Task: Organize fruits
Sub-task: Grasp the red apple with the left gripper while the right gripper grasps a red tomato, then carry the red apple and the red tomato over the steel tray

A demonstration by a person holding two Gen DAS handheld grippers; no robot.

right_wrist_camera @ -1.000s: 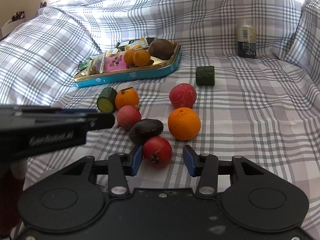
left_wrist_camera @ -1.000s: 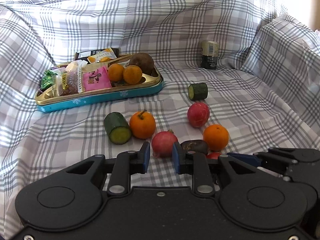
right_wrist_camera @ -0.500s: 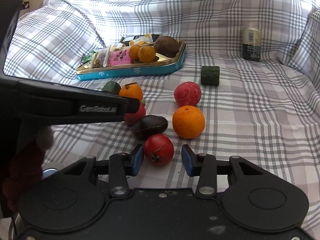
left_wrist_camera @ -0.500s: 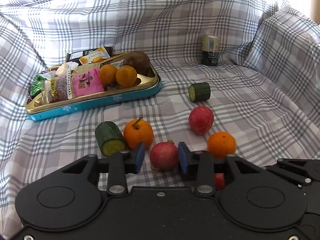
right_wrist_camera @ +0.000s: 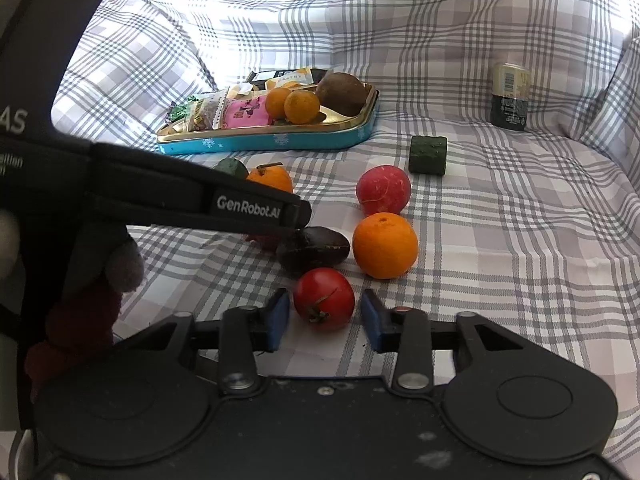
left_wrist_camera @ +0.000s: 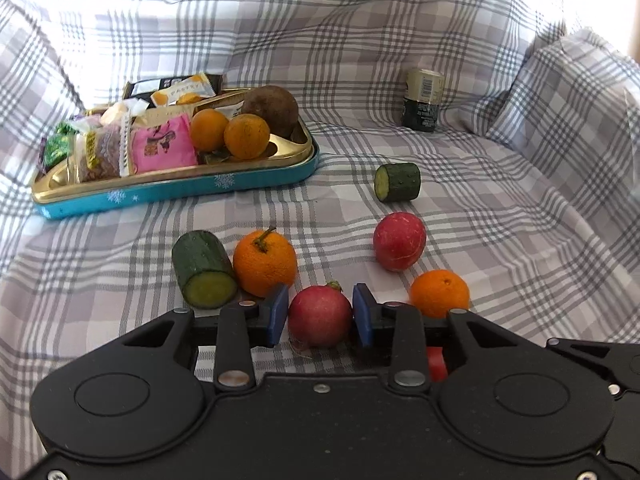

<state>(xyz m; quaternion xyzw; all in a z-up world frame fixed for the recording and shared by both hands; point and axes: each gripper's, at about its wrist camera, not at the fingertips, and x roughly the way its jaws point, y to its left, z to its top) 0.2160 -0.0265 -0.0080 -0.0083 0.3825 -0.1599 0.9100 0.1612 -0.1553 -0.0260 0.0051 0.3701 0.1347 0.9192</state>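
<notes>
Loose produce lies on a grey plaid cloth. My left gripper [left_wrist_camera: 320,314] is closing, and its blue pads touch both sides of a pink-red radish [left_wrist_camera: 320,320] that rests on the cloth. My right gripper [right_wrist_camera: 325,318] is closing too. A red tomato [right_wrist_camera: 324,302] sits between its pads with a thin gap on each side. An orange [right_wrist_camera: 384,246] and a dark oval fruit [right_wrist_camera: 314,248] lie just beyond the tomato. A blue and gold tray [left_wrist_camera: 180,196] at the back left holds two oranges, a brown fruit and snack packets.
A stemmed orange [left_wrist_camera: 264,262] and a cucumber piece [left_wrist_camera: 204,274] lie left of the held radish. A second radish [left_wrist_camera: 400,246] and another cucumber piece [left_wrist_camera: 398,182] lie farther back. A dark can [left_wrist_camera: 424,100] stands at the rear. The left tool's black body [right_wrist_camera: 180,196] crosses the right wrist view.
The left gripper moved forward, opened around the radish and then narrowed onto it. The right jaws narrowed around the tomato. The left tool came further into the right wrist view.
</notes>
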